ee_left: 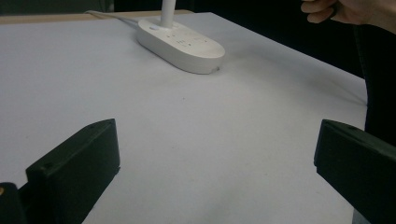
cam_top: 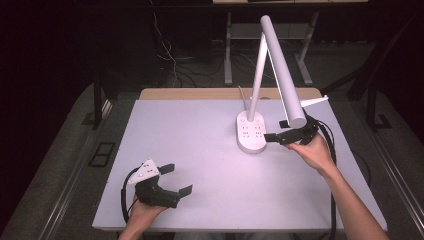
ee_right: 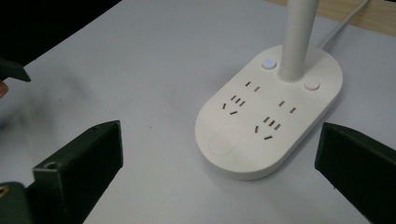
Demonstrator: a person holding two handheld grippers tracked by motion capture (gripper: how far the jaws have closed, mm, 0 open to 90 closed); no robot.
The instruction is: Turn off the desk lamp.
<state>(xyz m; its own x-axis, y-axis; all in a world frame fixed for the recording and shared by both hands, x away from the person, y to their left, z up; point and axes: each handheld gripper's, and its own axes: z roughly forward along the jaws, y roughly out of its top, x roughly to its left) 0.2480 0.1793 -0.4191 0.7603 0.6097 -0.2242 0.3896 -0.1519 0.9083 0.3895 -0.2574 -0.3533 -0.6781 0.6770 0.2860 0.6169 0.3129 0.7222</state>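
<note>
A white desk lamp stands on the white tabletop [cam_top: 200,145], its oval base [cam_top: 251,132] right of centre. The base [ee_right: 271,116] carries several sockets, a round button lit blue [ee_right: 268,64], and a plain button [ee_right: 311,85] beside the stem [ee_right: 299,37]. The long lamp head [cam_top: 282,70] slants down over my right gripper [cam_top: 278,130], which hovers open just right of the base. Its jaws frame the base's near end [ee_right: 219,158]. My left gripper [cam_top: 176,179] rests open near the front left edge, holding nothing [ee_left: 217,163], far from the lamp base [ee_left: 180,44].
The lamp's white cable [ee_right: 341,28] runs off the back onto a wooden strip [cam_top: 200,93]. A hand [ee_left: 345,11] holding the other gripper shows beyond the base. Dark floor, table legs and cables [cam_top: 170,55] lie behind the table.
</note>
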